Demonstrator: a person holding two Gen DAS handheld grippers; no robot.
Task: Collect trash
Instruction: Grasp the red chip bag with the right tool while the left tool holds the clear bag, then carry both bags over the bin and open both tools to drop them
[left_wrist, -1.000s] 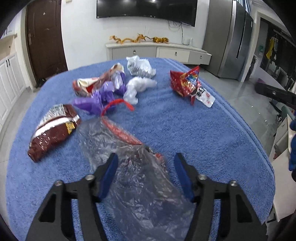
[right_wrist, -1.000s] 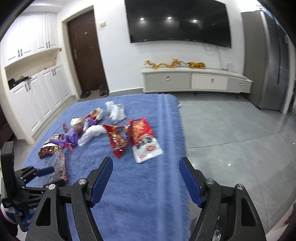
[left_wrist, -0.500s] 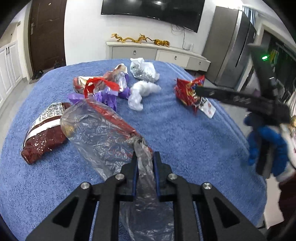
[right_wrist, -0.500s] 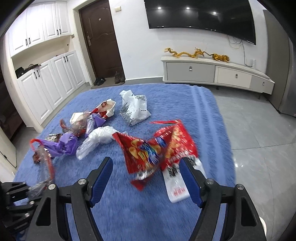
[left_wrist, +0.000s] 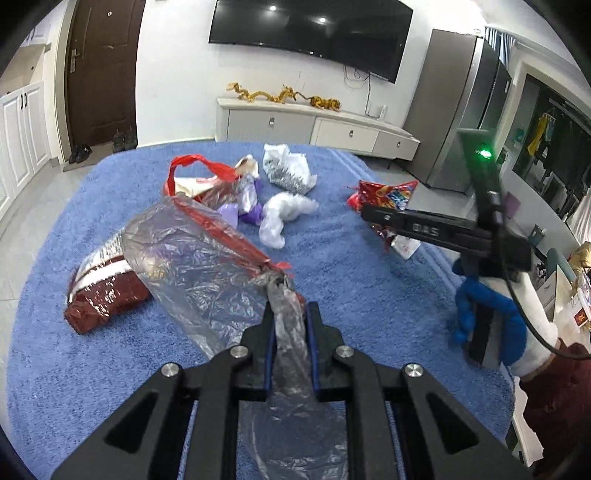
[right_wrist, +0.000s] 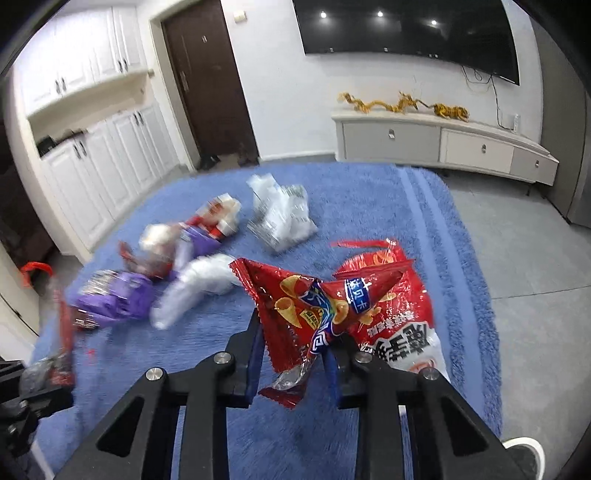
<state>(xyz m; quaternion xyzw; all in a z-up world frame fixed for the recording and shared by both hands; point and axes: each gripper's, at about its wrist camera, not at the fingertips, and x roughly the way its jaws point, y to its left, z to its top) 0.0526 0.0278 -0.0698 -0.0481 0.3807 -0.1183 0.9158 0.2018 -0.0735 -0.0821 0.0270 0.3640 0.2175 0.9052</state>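
Left gripper pinches the clear trash bag, lifted mid-blanket. Right gripper jaws closing on red snack wrapper near the blanket's right edge. Risk: slick foil slips out; bag mouth sags shut.

My clear grey trash bag has a red drawstring band, and the snack packet I've got is shiny red with yellow cone pictures and a blue swirl. Lower left of the frame there's a dark red wrapper with white stripes, all on a fuzzy blue towel, plus my black grippers' blue pads.
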